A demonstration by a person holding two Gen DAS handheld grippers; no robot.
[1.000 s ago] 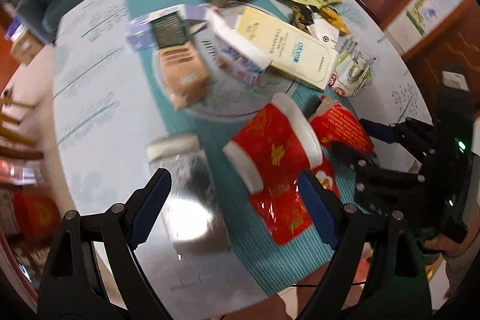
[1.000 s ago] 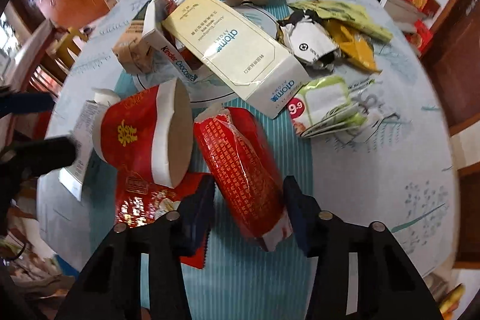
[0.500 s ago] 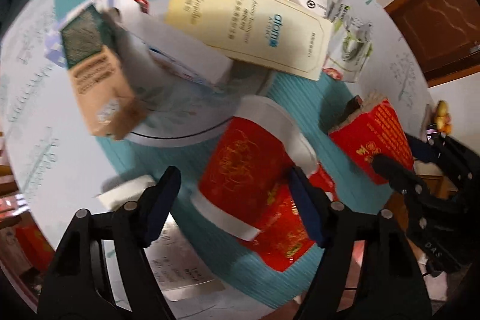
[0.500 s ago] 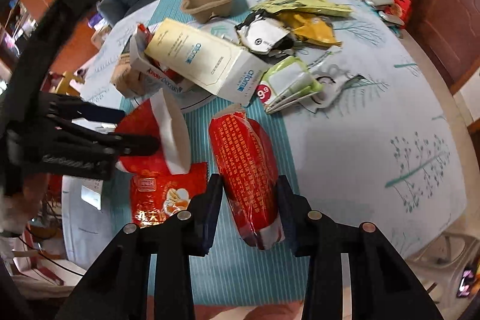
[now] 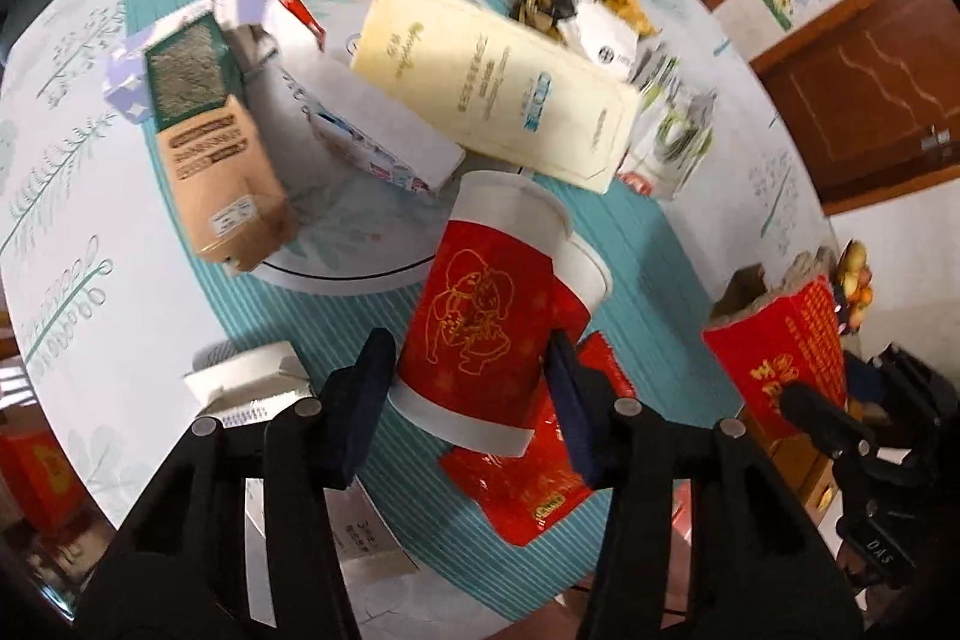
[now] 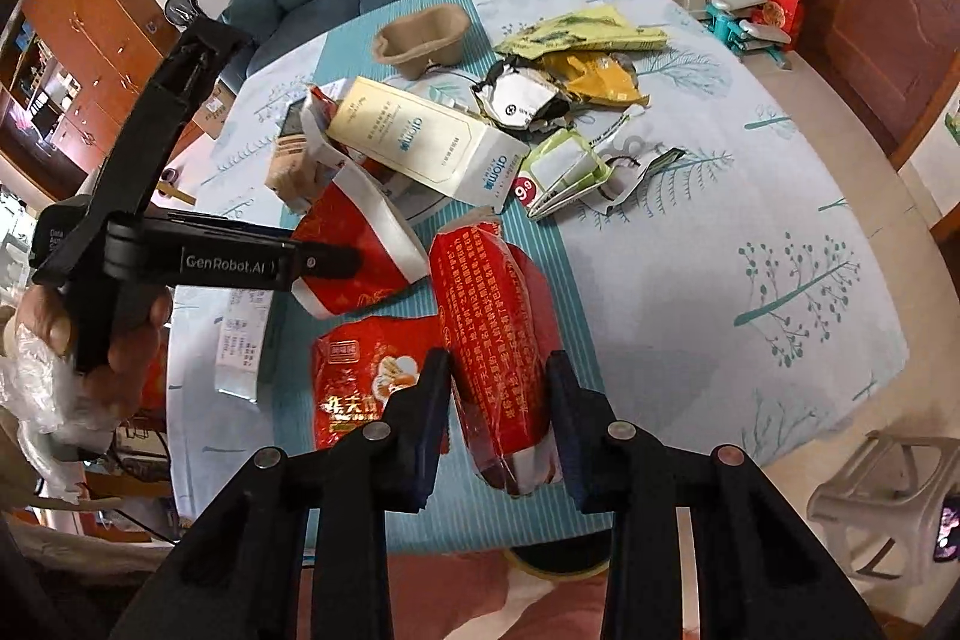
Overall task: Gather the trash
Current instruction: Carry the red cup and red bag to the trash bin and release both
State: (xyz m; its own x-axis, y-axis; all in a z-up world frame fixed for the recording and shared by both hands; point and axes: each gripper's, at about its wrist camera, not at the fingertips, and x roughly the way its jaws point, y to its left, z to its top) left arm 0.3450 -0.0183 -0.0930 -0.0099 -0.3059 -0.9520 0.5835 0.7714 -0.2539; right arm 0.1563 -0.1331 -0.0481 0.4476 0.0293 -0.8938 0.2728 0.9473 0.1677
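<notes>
Red paper cup (image 5: 480,340) was being closed on by the left tool (image 5: 468,388), the red packet (image 6: 504,358) clamped in the right tool (image 6: 498,412); overtightening could crush the thin wall.

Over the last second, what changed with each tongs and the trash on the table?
The left tongs moved from the silver pouch to straddle the red paper cup, jaws closing on it. The right tongs tightened on the red packet and lifted it. The cream box, brown tray and wrappers stayed put.
</notes>
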